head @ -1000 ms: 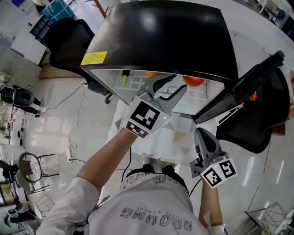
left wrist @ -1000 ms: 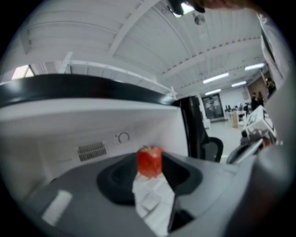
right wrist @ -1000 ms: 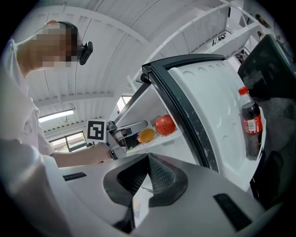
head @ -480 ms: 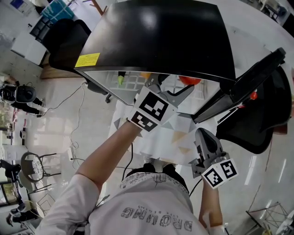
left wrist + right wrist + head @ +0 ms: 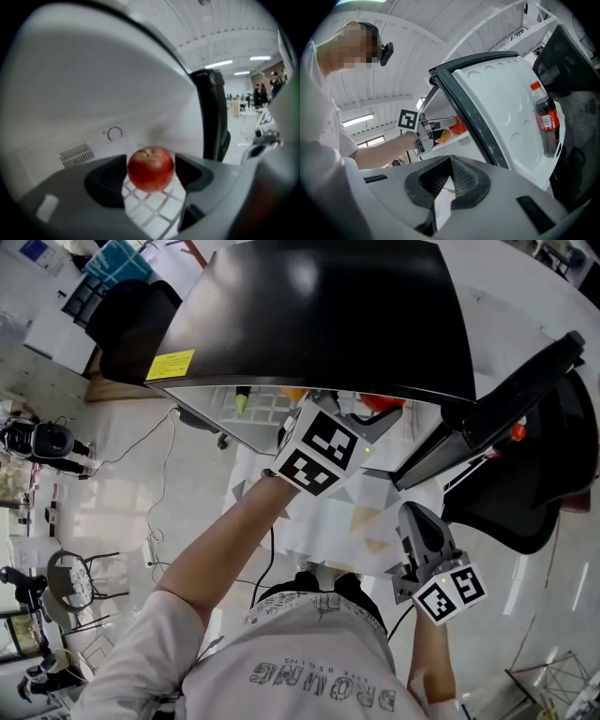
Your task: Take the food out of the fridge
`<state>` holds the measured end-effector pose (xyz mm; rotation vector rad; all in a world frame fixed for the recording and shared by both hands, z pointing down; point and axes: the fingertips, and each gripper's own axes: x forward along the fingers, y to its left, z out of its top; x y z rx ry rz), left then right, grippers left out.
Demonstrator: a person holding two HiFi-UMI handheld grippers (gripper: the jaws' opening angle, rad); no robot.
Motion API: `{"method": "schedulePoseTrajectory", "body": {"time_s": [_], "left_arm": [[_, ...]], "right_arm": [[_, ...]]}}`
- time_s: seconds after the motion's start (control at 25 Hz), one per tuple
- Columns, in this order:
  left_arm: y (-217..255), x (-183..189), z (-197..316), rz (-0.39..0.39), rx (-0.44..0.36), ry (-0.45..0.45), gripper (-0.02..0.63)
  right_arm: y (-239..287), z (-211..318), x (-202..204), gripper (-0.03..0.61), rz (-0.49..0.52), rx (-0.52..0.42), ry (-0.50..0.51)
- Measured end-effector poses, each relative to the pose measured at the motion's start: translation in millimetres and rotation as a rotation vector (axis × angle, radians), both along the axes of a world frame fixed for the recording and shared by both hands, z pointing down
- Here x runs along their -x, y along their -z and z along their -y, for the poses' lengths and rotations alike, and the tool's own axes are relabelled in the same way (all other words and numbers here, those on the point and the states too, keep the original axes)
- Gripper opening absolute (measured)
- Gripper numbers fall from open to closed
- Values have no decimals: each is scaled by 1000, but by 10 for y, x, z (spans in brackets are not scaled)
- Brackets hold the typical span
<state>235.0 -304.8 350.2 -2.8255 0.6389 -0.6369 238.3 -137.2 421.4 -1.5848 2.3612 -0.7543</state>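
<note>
1. Under me spreads a glossy, pale tiled floor (image 5: 178, 493).
2. At my far left stands a black padded office chair (image 5: 141, 324), with a blue plastic crate (image 5: 117, 261) just beyond it.
3. Nearer me on the left is a thin metal-framed chair (image 5: 70, 579).
4. On my right sits a black mesh-backed chair (image 5: 553, 479).
5. Overhead I see a white ribbed ceiling (image 5: 220, 28) carrying long bright strip lights (image 5: 220, 64).
6. Far off, a few people (image 5: 262, 89) stand in an open hall, too blurred to tell more.

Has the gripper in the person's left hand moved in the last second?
Yes. The left gripper has pushed further in toward the open front of the fridge; its jaws are opening, with the apple between them.
</note>
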Motion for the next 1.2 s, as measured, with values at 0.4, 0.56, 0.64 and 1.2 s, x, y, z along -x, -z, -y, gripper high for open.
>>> {"method": "schedulePoseTrajectory", "body": {"time_s": [0.4, 0.56, 0.64, 1.2], "left_arm": [[-7, -62, 42, -1, -2, 9, 327], [1, -46, 34, -8, -3, 11, 318], [12, -40, 27, -14, -10, 15, 314], [190, 161, -141, -60, -32, 9, 308]], "right_arm": [[-27, -6, -74, -12, -1, 10, -4], [-25, -7, -76, -12, -3, 11, -3], [-22, -12, -77, -12, -4, 10, -3], [51, -107, 78, -12, -20, -1, -2]]}}
